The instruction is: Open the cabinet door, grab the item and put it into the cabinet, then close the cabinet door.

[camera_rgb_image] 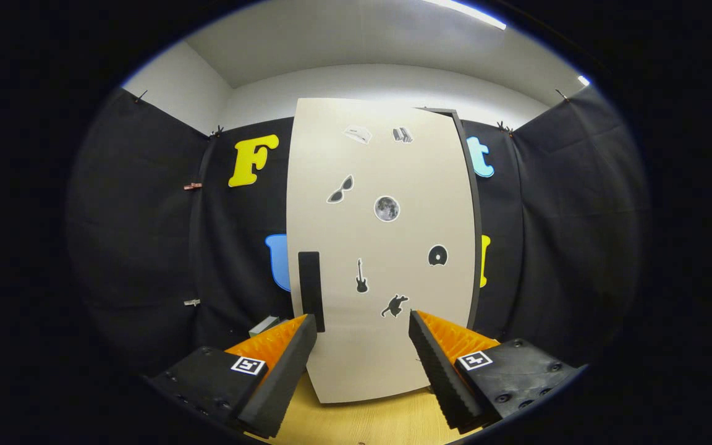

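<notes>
Gripper view: gripper (pixel 362 321) spread wide, empty; cabinet door (pixel 381 247) ahead; handle (pixel 310 287) beyond left finger.

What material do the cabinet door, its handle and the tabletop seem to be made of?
Cabinet door: probably painted or laminated board, smooth matte cream, carrying stickers. Handle: likely matte black plastic. Tabletop: wood or wood-look laminate, light grain. The hand-held gripper is open before the door.

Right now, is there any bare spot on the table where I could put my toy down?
Yes. The wooden table is bare between the open gripper fingers, in front of the cabinet door. It is tighter beyond the left finger, where a small grey item sits beside the door's dark handle. The rest of the tabletop is hidden by the gripper.
</notes>
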`<action>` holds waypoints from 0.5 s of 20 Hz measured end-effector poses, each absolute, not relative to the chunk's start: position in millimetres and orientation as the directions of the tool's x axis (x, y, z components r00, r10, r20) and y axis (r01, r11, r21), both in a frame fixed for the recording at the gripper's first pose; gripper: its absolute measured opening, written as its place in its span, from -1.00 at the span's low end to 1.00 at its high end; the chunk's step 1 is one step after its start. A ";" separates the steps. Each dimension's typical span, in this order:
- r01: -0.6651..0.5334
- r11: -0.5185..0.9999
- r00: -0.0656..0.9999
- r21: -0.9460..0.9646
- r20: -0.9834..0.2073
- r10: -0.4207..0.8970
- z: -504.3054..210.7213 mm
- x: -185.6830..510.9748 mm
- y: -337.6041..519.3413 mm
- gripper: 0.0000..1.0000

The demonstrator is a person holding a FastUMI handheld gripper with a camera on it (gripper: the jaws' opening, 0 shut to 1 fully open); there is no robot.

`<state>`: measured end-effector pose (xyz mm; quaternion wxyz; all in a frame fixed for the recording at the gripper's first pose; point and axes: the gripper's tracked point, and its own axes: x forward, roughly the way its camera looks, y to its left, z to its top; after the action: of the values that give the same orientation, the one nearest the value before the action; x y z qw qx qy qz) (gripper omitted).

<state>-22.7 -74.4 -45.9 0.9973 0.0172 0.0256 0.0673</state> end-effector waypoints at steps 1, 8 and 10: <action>-0.132 0.990 0.990 0.040 -0.047 0.134 -45.9 -23.9 -74.3 0.93; -0.119 0.992 0.992 0.047 -0.031 0.120 -41.8 -28.2 -79.5 0.74; -0.114 0.992 0.993 0.046 -0.030 0.116 -41.3 -30.3 -80.6 0.74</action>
<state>-30.3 -80.6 -41.3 0.9980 0.0222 0.0164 0.0577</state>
